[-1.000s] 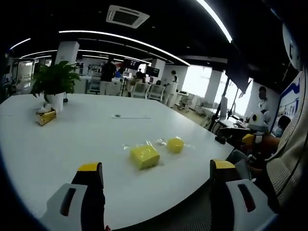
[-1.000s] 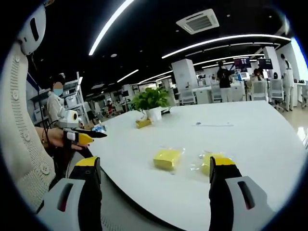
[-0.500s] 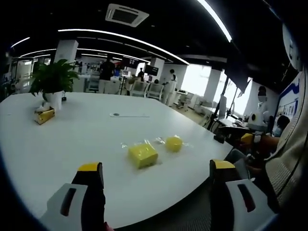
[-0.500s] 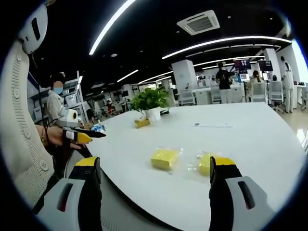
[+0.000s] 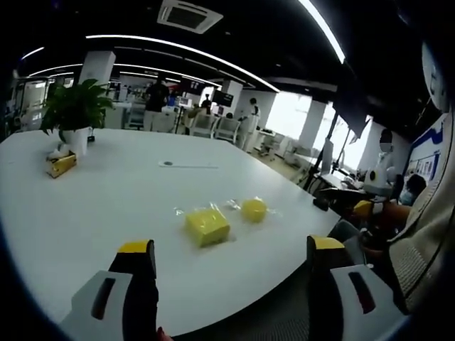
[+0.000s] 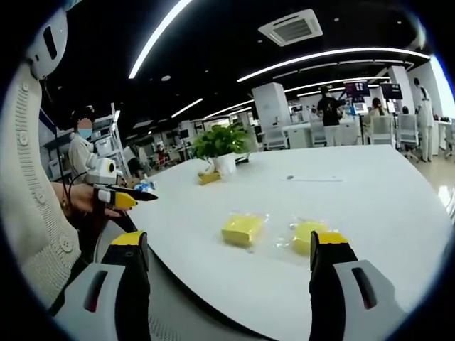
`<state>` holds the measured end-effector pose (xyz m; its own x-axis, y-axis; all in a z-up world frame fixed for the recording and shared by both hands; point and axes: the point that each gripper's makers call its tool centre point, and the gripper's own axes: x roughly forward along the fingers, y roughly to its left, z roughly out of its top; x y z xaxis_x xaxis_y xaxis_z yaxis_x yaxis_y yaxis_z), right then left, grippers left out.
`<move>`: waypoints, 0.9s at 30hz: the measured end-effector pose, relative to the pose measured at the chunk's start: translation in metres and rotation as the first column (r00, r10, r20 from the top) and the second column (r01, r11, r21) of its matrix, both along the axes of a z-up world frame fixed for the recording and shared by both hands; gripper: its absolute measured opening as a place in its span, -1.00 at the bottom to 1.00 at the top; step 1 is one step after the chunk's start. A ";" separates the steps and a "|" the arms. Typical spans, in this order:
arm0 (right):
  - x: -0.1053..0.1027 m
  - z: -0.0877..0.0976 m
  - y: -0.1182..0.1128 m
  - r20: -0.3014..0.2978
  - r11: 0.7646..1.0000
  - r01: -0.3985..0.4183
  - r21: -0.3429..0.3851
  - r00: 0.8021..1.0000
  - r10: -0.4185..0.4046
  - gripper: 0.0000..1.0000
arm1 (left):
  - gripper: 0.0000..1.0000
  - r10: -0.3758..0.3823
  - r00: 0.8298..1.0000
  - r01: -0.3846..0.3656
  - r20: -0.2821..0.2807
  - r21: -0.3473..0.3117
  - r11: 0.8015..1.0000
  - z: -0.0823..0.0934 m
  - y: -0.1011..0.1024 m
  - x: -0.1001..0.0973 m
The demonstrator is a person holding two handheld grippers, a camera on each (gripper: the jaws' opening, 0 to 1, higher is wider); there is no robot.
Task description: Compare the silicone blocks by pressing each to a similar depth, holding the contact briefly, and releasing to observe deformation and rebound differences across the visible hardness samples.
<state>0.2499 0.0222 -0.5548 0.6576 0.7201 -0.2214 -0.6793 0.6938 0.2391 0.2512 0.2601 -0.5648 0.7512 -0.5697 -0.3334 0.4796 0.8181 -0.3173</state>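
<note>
On the white worktop [image 5: 85,206] lie two yellow silicone samples in clear wrap: a square block [image 5: 207,225] at left and a round block [image 5: 254,209] just beside it at 2 o'clock. The left gripper [image 5: 231,288] hangs wide open and empty, both blocks ahead at 12 o'clock, well apart. The right gripper [image 6: 231,284] is likewise wide open, holding nothing; its right jaw overlaps the round block [image 6: 307,233].

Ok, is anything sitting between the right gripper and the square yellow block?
Nothing visible. Bare white table lies between the open right gripper and the square yellow block; the round block sits off to the side.
</note>
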 end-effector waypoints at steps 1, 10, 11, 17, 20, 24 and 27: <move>0.001 0.000 0.000 -0.001 1.000 0.000 0.000 1.000 0.000 0.76 | 0.73 0.000 1.000 0.000 -0.001 -0.001 1.000 0.000 0.000 0.001; 0.008 -0.007 0.000 -0.031 1.000 -0.008 -0.008 0.999 0.007 0.73 | 0.66 0.099 0.994 -0.106 -0.044 -0.228 0.968 0.030 0.007 0.040; 0.008 -0.009 0.000 -0.038 1.000 -0.010 -0.015 0.999 0.009 0.73 | 0.62 0.111 0.993 -0.116 -0.036 -0.251 0.961 0.034 0.009 0.046; 0.013 -0.010 -0.002 -0.048 1.000 -0.002 -0.011 0.999 0.002 0.73 | 0.60 0.135 0.990 -0.142 -0.042 -0.299 0.944 0.038 0.014 0.070; 0.017 -0.009 -0.004 -0.049 1.000 0.006 -0.014 0.999 -0.007 0.72 | 0.59 0.119 0.992 -0.126 -0.041 -0.297 0.947 0.038 0.009 0.079; 0.022 -0.009 -0.008 -0.051 1.000 0.018 -0.018 0.999 -0.019 0.72 | 0.59 0.100 0.994 -0.108 -0.042 -0.303 0.947 0.037 0.001 0.087; 0.026 -0.009 -0.009 -0.056 1.000 0.025 -0.018 0.998 -0.026 0.71 | 0.59 0.089 0.995 -0.099 -0.046 -0.305 0.947 0.034 -0.003 0.095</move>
<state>0.2759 0.0133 -0.5642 0.6618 0.6990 -0.2708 -0.6469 0.7151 0.2648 0.3462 0.2569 -0.5310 0.7985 -0.5750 -0.1781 0.3909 0.7203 -0.5730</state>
